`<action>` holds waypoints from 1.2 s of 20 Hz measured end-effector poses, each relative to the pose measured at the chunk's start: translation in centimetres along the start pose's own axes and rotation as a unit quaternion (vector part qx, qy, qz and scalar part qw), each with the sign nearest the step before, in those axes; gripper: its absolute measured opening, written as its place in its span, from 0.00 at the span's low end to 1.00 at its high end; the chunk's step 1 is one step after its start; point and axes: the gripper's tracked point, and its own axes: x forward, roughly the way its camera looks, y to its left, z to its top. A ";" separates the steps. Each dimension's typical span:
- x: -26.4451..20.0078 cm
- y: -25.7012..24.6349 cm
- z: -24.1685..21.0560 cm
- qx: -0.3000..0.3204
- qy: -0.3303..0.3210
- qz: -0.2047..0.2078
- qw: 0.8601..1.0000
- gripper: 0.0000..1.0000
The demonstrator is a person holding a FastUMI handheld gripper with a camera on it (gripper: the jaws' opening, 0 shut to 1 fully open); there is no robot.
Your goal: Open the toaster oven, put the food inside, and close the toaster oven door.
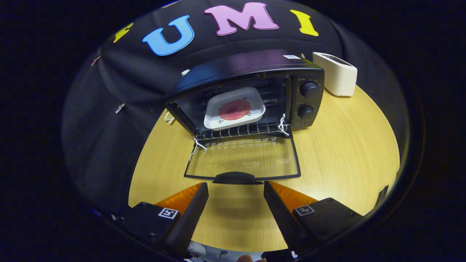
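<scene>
A black toaster oven [251,69] stands on the round wooden table [338,153] with its glass door [244,160] folded flat down toward me. Inside, on the wire rack [240,130], rests a white tray [255,98] carrying a round red slice of food [235,109]. The door's black handle [235,178] lies just ahead of my fingertips. My gripper [236,187] is open, its two fingers spread apart over the table with nothing between them, just short of the handle.
A white boxy appliance [336,74] stands behind the oven to its right, near the table's far edge. Two black knobs [308,89] sit on the oven's right panel. White strings [282,123] hang at the door hinges. Bare tabletop lies right of the door.
</scene>
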 end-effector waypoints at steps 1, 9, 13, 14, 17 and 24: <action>0.5 0.1 -0.7 -0.011 0.007 -0.004 1.000 0.99; 3.7 -1.3 -4.9 -0.051 0.064 -0.048 0.996 0.99; 4.8 -1.6 -4.9 -0.043 0.067 -0.063 0.995 0.99; 5.2 -1.7 -4.9 -0.041 0.070 -0.067 0.994 0.99; 6.2 -2.2 -5.0 -0.040 0.074 -0.081 0.993 1.00; 8.8 -1.4 -5.2 -0.028 0.079 -0.107 0.991 0.99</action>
